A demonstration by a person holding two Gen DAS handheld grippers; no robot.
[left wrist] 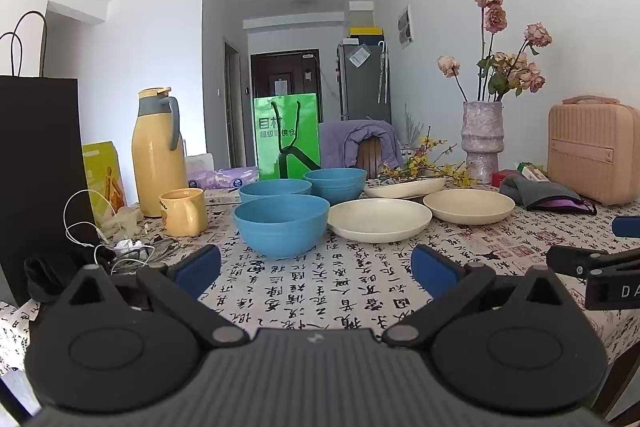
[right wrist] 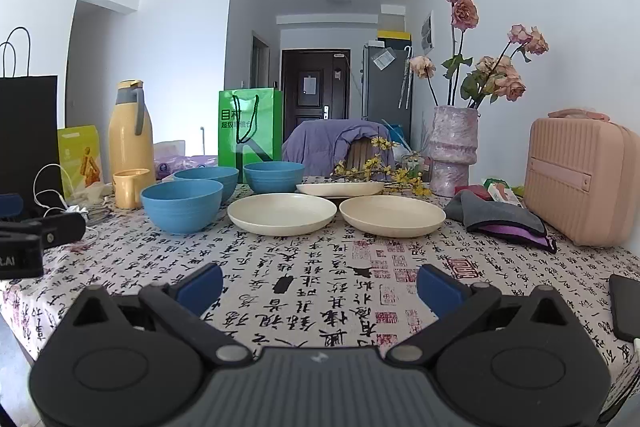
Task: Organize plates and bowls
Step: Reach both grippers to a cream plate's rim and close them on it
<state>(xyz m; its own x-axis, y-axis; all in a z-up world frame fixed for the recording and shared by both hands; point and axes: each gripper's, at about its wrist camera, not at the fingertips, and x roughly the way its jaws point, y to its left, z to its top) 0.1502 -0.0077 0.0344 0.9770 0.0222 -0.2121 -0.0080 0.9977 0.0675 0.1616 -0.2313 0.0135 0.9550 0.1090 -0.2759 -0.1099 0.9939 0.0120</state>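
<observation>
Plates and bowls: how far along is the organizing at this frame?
Nothing looks done: three blue bowls, nearest, left rear and right rear, stand apart, unstacked. Three cream plates, and the far one, also lie singly on the tablecloth. In hand: nothing; the left gripper and right gripper are open and empty, short of the dishes. All grouping remains.
</observation>
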